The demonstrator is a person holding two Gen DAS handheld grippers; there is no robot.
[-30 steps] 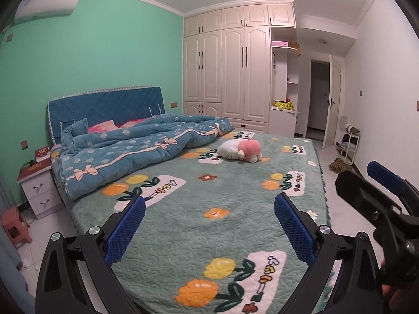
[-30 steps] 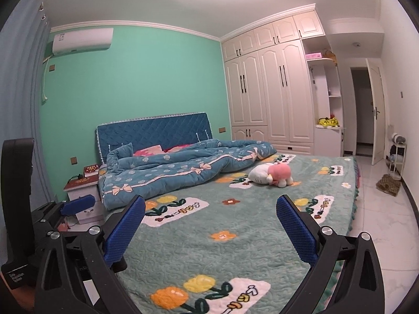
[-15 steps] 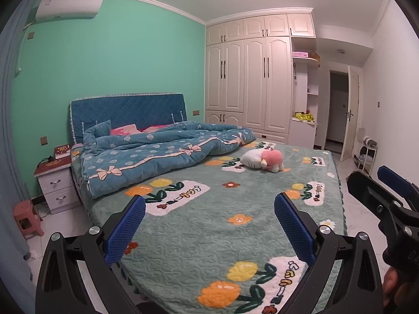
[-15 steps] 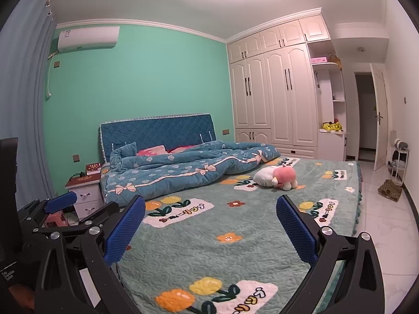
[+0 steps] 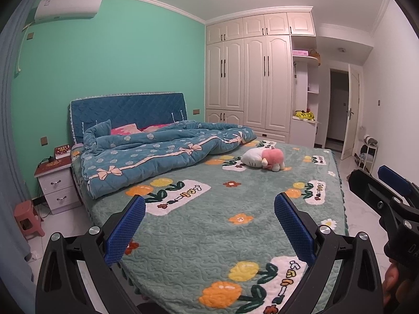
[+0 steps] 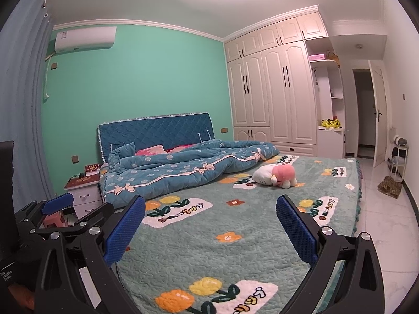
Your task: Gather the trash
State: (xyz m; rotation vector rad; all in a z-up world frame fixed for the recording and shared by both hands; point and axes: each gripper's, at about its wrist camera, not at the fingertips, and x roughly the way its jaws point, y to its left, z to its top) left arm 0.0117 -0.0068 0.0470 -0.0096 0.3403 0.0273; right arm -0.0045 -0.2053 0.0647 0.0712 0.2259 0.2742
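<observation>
- Two grippers are in view. The left gripper has its two blue pads spread wide with nothing between them, held over the foot of the bed.
- The right gripper has its two pads just as far apart, also holding nothing; in the left wrist view it shows at the right edge, beside the other.
- One bed fills the middle, its green flowered cover reaching the rounded near corner; bare pale floor lies open on the right side and a narrower strip on the left.
- One small white scrap lies on the floor by the curtain at the left; too small to tell what it is.
- One pink stool stands beside one white nightstand with two drawers.
- One soft toy lies on the cover, apart from one crumpled blue quilt.
- One woven mat lies on the floor near one small rack.
- One wardrobe spans the far wall, and one door stands open.
</observation>
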